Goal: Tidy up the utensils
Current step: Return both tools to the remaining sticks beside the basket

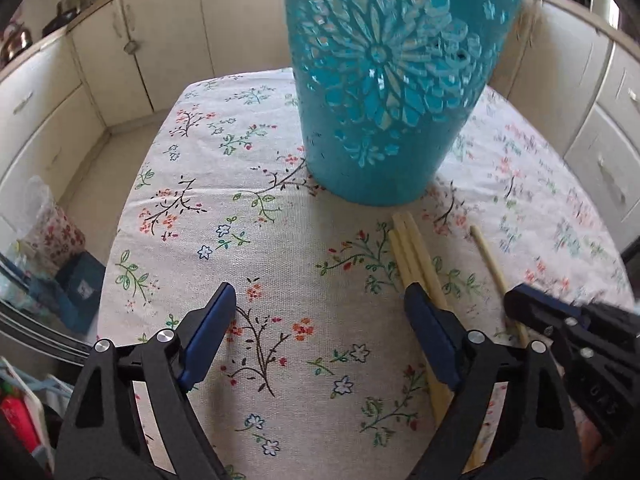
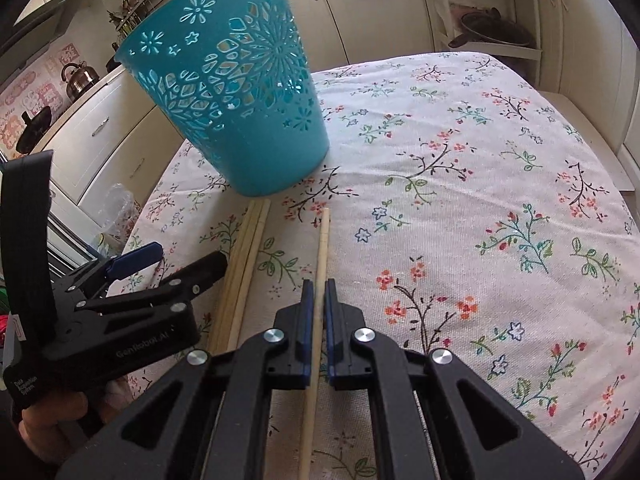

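Right wrist view: right gripper [image 2: 316, 300], jaws pinching 1 pale wooden chopstick [image 2: 320, 256] lying on the floral tabletop [image 2: 460, 200]; 3 chopsticks [image 2: 244, 264] at 10 o'clock, below the teal basket [image 2: 240, 92]. Only the left wrist view shows the left gripper [image 1: 316, 312] spread wide.

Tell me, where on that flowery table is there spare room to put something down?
The tablecloth right of the single chopstick and the teal basket is bare. It is crowded in front of the basket: the chopstick bundle, left gripper and right gripper.
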{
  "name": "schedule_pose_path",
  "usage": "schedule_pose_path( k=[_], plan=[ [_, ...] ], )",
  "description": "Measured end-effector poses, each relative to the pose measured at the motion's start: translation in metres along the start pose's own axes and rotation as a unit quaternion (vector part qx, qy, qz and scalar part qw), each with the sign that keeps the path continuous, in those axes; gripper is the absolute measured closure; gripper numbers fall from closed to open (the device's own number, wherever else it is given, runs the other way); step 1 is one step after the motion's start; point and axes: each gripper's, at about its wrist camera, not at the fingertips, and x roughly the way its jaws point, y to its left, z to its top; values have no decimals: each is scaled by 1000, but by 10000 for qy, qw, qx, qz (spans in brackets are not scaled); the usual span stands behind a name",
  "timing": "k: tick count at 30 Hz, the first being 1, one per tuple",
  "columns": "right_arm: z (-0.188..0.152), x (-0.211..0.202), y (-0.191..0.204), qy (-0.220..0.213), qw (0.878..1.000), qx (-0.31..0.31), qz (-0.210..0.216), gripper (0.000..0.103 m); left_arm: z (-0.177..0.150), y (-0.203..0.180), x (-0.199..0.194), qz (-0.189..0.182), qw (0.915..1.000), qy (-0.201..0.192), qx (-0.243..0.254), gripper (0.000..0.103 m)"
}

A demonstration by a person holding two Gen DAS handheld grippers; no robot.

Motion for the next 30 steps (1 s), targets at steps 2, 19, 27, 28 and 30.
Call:
schedule_pose_path(
  k=[2,19,27,28,30],
  plan=[
    [0,0,0,2,10000,5,9,97,0,-4,0,40,9999,34,108,21],
    [1,1,1,-9,10000,-31,-5,97,6,-14,5,-66,9998,136,140,30],
    [1,1,1,-6,10000,-25,-3,97,5,-17,7,-68,9987,109,500,46],
    [1,1,1,-7,10000,-31,-9,97,5,-18,7,-90,9985,104,530,50],
    [1,2,1,-7,10000,-31,-9,97,6,-23,6,-212,9974,63,692,63]
  ],
)
